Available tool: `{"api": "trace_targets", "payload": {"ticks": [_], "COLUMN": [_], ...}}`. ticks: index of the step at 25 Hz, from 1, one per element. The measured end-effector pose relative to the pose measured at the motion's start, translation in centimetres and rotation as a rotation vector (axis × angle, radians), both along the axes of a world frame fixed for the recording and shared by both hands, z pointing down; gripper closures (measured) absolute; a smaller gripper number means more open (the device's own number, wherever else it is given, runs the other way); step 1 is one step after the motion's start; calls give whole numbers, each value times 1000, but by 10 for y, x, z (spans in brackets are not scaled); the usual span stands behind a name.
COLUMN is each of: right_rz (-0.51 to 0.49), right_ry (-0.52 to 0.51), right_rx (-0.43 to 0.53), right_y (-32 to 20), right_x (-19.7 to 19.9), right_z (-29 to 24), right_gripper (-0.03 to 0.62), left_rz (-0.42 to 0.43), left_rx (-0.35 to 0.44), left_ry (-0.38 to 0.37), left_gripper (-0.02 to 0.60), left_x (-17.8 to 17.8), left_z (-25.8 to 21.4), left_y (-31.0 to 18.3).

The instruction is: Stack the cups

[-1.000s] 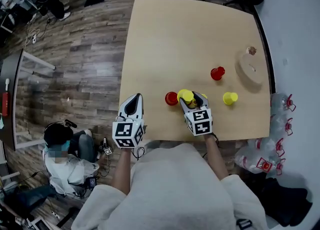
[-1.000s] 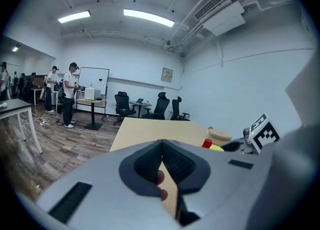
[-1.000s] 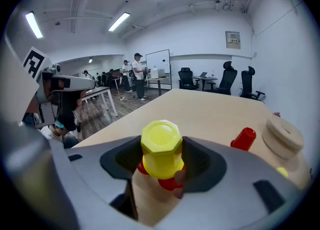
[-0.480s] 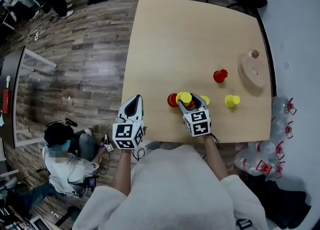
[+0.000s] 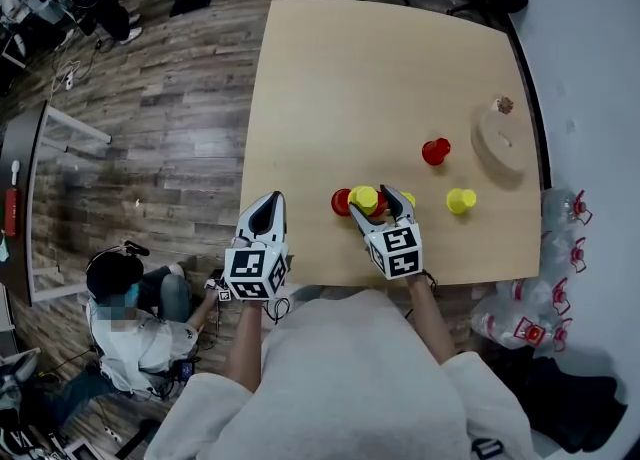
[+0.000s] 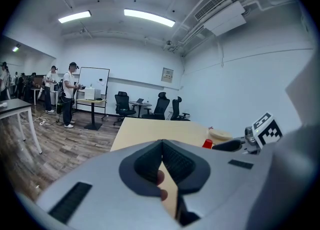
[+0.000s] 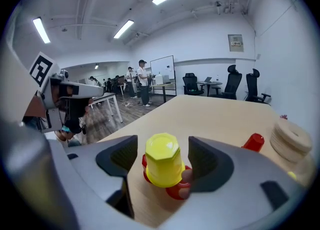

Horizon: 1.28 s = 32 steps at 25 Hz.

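The right gripper [image 5: 378,204], jaws just opening, stood released around a yellow cup [image 7: 162,159] seated on a red cup [image 7: 178,190]. Beyond it on the desk [image 5: 380,78], a second red cup [image 5: 435,150] and second yellow cup [image 5: 460,200] apparently awaited stacking. The left gripper [image 5: 269,201] hung clenched, empty.

The person's two forearms reached forward, side by side. The left gripper [image 5: 268,203] had its jaws pressed together on nothing. The right gripper [image 5: 377,202] tilted downward, its jaws just having been opening, both pads clear of the yellow cup [image 7: 162,160] between them.
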State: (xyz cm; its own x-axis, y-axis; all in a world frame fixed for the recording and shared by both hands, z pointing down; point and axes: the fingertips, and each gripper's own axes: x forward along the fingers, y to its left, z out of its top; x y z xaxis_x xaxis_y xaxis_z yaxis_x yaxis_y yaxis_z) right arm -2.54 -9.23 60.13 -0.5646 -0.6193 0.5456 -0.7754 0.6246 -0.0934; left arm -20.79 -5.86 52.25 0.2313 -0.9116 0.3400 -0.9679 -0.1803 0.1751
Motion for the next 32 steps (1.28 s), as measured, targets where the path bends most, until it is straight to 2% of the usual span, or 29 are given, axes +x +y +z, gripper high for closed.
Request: {"api": "trace_targets", "payload": {"ticks": [6, 12, 17, 23, 32], "right_rz": [83, 229, 394, 525, 578], "right_ry": [-132, -105, -46, 28, 49], "right_rx": [90, 173, 163, 86, -61], "right_y": [-4, -16, -18, -21, -37], "right_x": [29, 99, 174, 257, 297], "right_z": [-57, -82, -62, -7, 74], "right_gripper": [310, 307, 292, 281, 281], "left_rz": [65, 166, 235, 251, 228], "left_rx": [9, 13, 16, 8, -36], "left_ry": [7, 15, 13, -4, -56], "left_gripper": [569, 569, 569, 569, 569], "left_x": [24, 69, 103, 127, 134], "left_z": [-3, -6, -11, -8, 0], "left_y": [-8, -19, -24, -24, -17]}}
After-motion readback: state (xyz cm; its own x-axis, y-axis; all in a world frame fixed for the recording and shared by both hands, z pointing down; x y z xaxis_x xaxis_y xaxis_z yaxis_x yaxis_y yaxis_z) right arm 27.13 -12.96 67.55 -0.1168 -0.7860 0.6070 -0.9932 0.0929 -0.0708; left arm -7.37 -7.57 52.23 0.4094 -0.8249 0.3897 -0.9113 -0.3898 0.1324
